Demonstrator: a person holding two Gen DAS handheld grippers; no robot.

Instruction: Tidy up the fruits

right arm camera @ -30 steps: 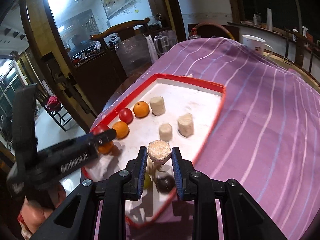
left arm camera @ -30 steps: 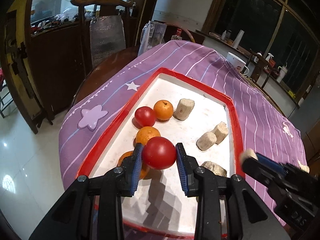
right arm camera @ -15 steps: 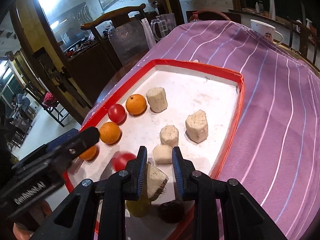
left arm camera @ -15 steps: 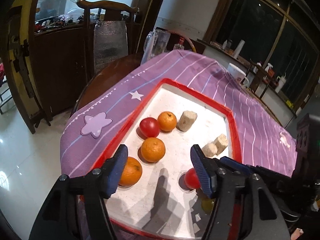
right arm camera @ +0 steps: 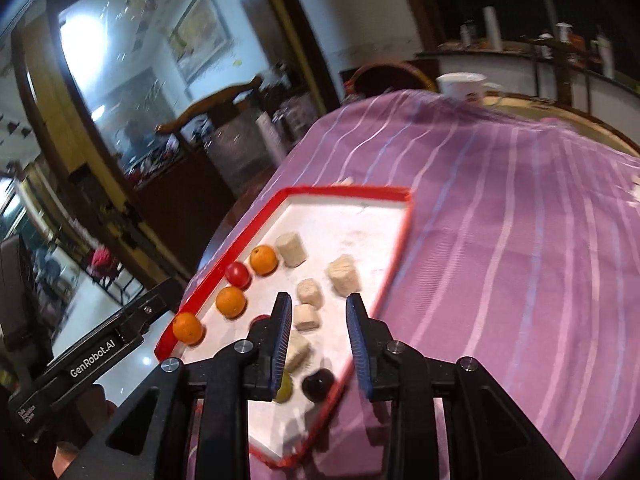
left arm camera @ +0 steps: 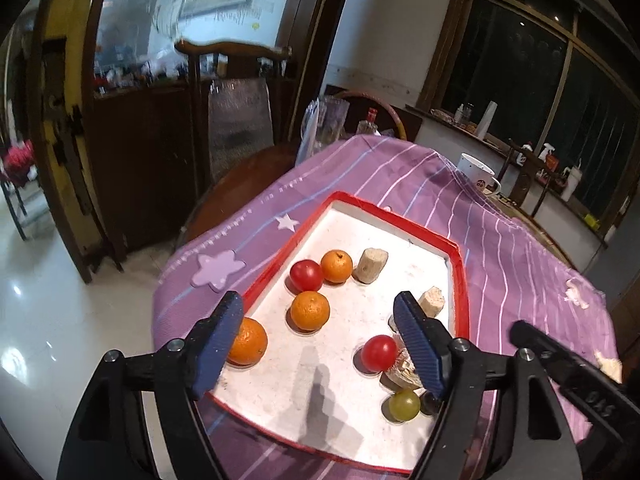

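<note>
Sitting loose mid-frame on the red-rimmed white tray [left arm camera: 460, 272], shiny round red tomato [left arm camera: 378, 353]; left gripper [left arm camera: 320, 344] opening, empty; right gripper [right arm camera: 319, 334] opening, empty, hiding part of a pale chunk [right arm camera: 297, 350].

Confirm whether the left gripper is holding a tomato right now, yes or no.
No. The left gripper is opening with nothing between its jaws; the nearer tomato lies free on the tray.

Right wrist view motion-blurred, green fruit [right arm camera: 285, 390] at tray [right arm camera: 344, 191] near edge half hidden behind gripper finger, dark fruit [right arm camera: 318, 385] unidentifiable.
</note>
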